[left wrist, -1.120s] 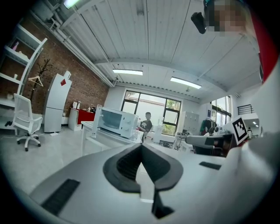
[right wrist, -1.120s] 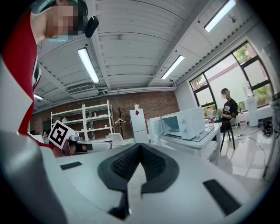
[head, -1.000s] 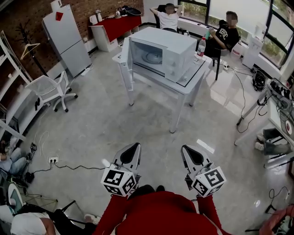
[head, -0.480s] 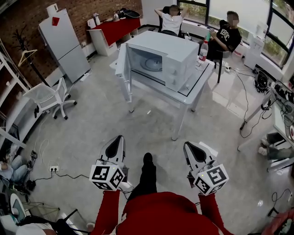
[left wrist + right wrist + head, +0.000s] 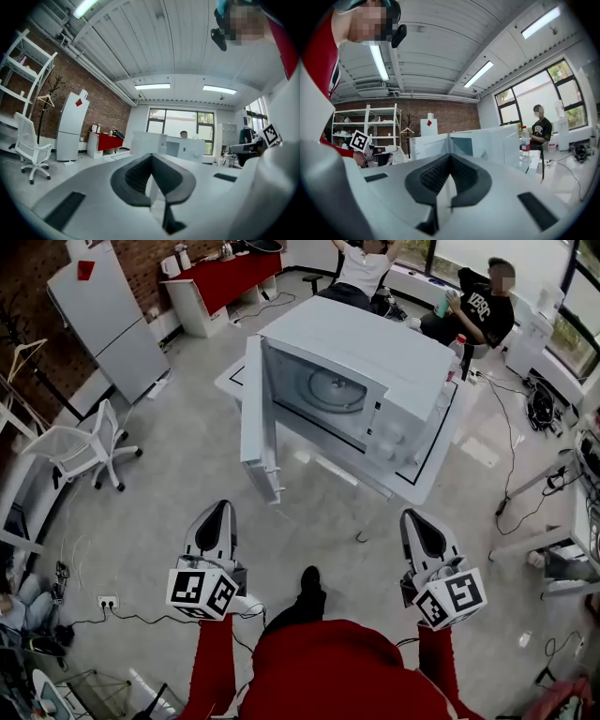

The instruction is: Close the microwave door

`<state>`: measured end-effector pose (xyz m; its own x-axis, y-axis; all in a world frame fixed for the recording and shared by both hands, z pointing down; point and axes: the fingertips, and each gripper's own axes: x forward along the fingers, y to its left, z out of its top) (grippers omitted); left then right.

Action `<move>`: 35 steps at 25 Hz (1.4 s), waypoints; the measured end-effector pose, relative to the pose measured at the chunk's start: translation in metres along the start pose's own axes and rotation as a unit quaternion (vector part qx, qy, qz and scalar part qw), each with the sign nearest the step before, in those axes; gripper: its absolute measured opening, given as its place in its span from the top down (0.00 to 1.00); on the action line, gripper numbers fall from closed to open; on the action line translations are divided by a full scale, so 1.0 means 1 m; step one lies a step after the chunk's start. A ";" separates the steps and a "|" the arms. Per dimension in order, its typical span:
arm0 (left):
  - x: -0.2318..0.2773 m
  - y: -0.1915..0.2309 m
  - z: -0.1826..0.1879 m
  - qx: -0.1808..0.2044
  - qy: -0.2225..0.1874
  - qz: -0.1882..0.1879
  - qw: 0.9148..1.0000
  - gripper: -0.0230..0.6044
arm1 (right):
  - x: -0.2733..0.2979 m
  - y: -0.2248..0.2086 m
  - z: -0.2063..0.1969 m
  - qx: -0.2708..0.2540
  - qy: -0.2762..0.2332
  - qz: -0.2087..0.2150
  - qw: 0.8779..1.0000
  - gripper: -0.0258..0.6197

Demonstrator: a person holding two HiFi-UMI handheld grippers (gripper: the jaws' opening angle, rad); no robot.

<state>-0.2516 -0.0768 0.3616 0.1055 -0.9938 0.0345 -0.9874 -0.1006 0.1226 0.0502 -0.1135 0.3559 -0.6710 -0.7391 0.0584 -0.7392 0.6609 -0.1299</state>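
- Your left hand-held gripper and right hand-held gripper are both closed and empty, which suits a push
- The microwave door stands wide open, left of the microwave on the far tabletop

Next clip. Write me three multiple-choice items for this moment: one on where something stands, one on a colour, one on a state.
1. Where does the boxy white microwave stand?
A. on a sofa
B. on the white square table
C. on a stool

2. What colour is the low cabinet at the far wall?
A. red
B. green
C. yellow

3. How is the microwave's white door?
A. shut
B. taken off
C. swung wide open

Key: 1 B, its base rests on the tabletop. 2 A, the cabinet's front and top are red. 3 C, the door stands out to the side, and the cavity with its glass turntable shows.
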 end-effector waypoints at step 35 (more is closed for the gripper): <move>0.071 -0.032 -0.026 0.049 0.104 -0.332 0.936 0.52 | 0.054 -0.128 0.040 -0.054 0.021 -0.136 0.989 0.94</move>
<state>-0.2092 -0.1431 0.3863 0.7106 -0.6809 0.1771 -0.7009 -0.7071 0.0937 0.1106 -0.2433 0.3366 -0.4458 -0.8873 0.1177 -0.8935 0.4492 0.0018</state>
